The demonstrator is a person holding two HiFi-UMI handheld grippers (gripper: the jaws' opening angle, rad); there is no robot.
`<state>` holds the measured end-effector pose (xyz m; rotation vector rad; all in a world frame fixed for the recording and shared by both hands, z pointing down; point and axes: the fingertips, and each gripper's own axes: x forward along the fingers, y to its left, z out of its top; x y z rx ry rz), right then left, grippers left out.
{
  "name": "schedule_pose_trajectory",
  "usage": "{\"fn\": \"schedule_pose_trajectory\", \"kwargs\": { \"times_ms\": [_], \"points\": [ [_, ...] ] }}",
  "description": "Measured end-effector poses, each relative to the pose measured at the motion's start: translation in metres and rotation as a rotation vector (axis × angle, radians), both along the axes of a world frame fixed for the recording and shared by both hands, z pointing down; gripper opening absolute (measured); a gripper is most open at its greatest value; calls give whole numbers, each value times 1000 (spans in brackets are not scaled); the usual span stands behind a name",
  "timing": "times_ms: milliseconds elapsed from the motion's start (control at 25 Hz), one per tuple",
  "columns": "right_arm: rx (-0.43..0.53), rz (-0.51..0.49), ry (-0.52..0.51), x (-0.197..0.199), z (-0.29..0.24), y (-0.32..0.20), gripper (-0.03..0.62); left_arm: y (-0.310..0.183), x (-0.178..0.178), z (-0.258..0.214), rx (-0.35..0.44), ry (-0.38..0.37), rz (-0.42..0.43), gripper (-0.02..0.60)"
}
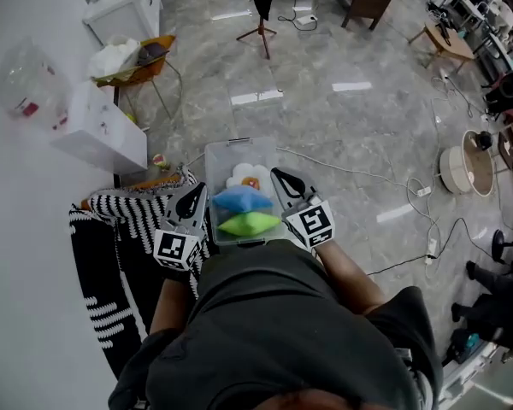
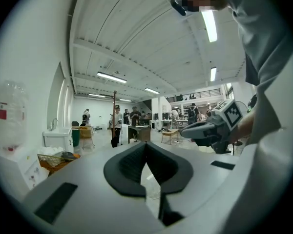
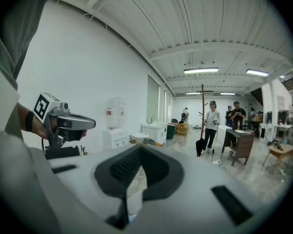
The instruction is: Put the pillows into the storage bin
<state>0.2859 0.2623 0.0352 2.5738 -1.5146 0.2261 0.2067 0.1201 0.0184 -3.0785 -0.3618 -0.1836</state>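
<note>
my left gripper and right gripper are both closed, empty — they flank the bin on the floor, with a blue pillow, green pillow and white pillow inside.

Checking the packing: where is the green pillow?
In the head view, centre, the green pillow lies in the clear storage bin, just below the blue pillow.
</note>
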Motion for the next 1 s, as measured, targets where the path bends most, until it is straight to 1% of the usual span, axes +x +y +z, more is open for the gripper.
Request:
{"fn": "schedule_pose_trajectory", "kwargs": {
  "times_ms": [160,320,400,1000],
  "points": [
    [15,-6,-11,-4,-3,6,2,8,-8,1,7,-19,18,2],
    [36,-15,-24,-4,-11,5,0,12,-6,-2,18,-18,30,2],
    [28,-19,-17,-4,-11,5,0,13,-5,-4,25,-15,32,2],
    [20,-72,-21,-5,-5,7,0,14,3,-3,35,-18,-1,2]
  ]
}}
